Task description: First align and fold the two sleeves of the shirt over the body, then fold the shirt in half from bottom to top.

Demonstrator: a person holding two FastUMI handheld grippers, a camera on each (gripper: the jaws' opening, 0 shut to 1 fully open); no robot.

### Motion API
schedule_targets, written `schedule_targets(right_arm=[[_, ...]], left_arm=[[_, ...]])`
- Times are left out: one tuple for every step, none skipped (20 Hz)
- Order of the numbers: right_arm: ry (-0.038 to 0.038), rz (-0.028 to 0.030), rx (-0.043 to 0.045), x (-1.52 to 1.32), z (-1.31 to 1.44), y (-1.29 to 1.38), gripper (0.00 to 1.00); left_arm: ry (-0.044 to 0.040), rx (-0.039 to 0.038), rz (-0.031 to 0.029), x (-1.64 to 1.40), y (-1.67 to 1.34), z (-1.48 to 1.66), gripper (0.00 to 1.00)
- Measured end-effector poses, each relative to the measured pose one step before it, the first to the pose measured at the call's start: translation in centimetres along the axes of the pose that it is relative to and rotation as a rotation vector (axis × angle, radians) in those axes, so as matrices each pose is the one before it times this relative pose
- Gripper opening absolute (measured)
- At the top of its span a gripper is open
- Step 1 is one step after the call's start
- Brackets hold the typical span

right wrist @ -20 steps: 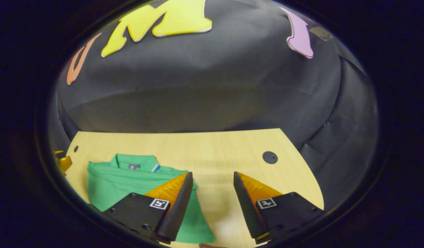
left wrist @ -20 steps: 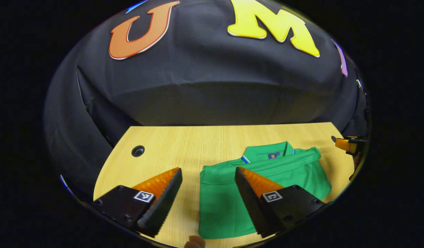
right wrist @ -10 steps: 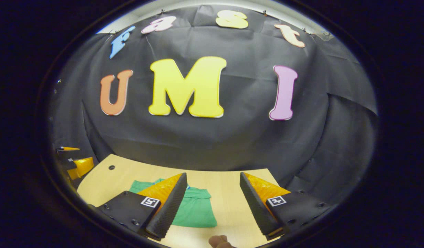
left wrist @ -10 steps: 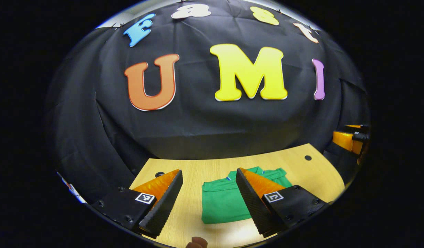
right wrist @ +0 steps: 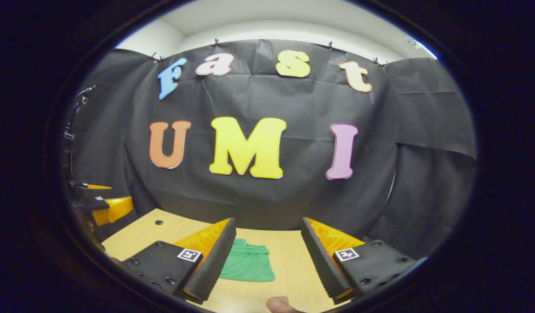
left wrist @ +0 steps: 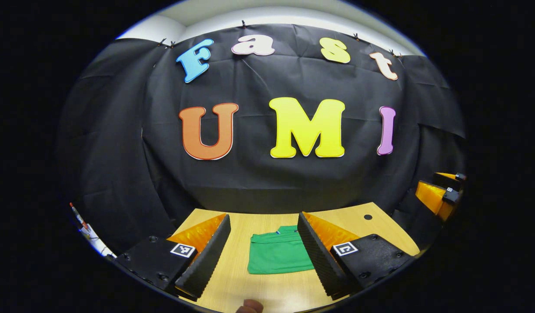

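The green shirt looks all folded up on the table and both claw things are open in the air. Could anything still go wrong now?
Little, I think. The shirt lies folded on the table, untouched, with the left gripper and right gripper open above it. A careless swing of either could brush the shirt and spoil the fold. In the left gripper view the two grippers also sit fairly near each other, so they might bump.

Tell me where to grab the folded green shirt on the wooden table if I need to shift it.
Probably the near straight edge of the folded green shirt, approached from the operator's side. It lies flat on the wooden table with its collar toward the booth wall, so the near edge faces both open grippers, the left gripper and right gripper. Slide one finger under and pinch all layers.
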State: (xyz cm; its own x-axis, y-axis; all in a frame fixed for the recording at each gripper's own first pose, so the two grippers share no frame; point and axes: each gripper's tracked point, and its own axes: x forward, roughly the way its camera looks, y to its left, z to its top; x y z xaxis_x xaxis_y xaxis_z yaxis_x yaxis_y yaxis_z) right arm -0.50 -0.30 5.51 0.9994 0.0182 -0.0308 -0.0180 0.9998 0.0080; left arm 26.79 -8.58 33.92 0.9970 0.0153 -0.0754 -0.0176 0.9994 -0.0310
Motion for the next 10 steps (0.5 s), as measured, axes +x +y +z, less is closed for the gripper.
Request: schedule_targets(right_arm=[[-0.00767,0.01968,0.00075,-0.568,0.079,0.442,0.94],[-0.00504,0.01381,0.00030,-0.409,-0.115,0.301,0.94],[0.00415,0.01033,0.00129,-0.345,-0.243,0.424,0.94],[0.00853,0.00829,0.00779,-0.213,-0.467,0.502,0.94],[0.01006,0.01495,0.01273,-0.145,-0.383,0.757,0.94],[0.01166,0.01251,0.00671,-0.081,-0.357,0.656,0.94],[0.00660,0.01559,-0.00117,-0.009,-0.232,0.672,0.96],[-0.00073,0.01219,-0.01146,0.129,0.043,0.589,0.97],[-0.00095,0.00390,-0.01438,0.007,0.076,0.282,0.97],[-0.00226,0.00782,-0.00775,0.059,-0.085,0.653,0.95]], left_arm=[[-0.01814,0.00272,0.01100,-0.828,0.124,0.216,0.99],[-0.01331,0.00218,0.01690,-0.670,0.321,-0.088,0.99],[-0.01404,-0.00411,0.00049,-0.564,-0.032,0.148,0.99],[-0.00249,-0.00653,-0.00711,-0.533,-0.548,-0.292,0.99],[-0.00492,-0.00657,-0.00699,-0.370,-0.321,-0.159,0.99],[0.00829,-0.00114,-0.01221,-0.094,-0.393,-0.382,0.99],[0.01146,0.00371,0.00000,-0.116,-0.097,-0.415,0.99],[-0.00082,0.00055,-0.00396,-0.172,0.019,-0.253,0.99],[-0.00643,0.00084,-0.00103,-0.157,0.033,0.124,0.99],[-0.01043,0.00297,0.00257,-0.143,0.300,0.358,0.99]])
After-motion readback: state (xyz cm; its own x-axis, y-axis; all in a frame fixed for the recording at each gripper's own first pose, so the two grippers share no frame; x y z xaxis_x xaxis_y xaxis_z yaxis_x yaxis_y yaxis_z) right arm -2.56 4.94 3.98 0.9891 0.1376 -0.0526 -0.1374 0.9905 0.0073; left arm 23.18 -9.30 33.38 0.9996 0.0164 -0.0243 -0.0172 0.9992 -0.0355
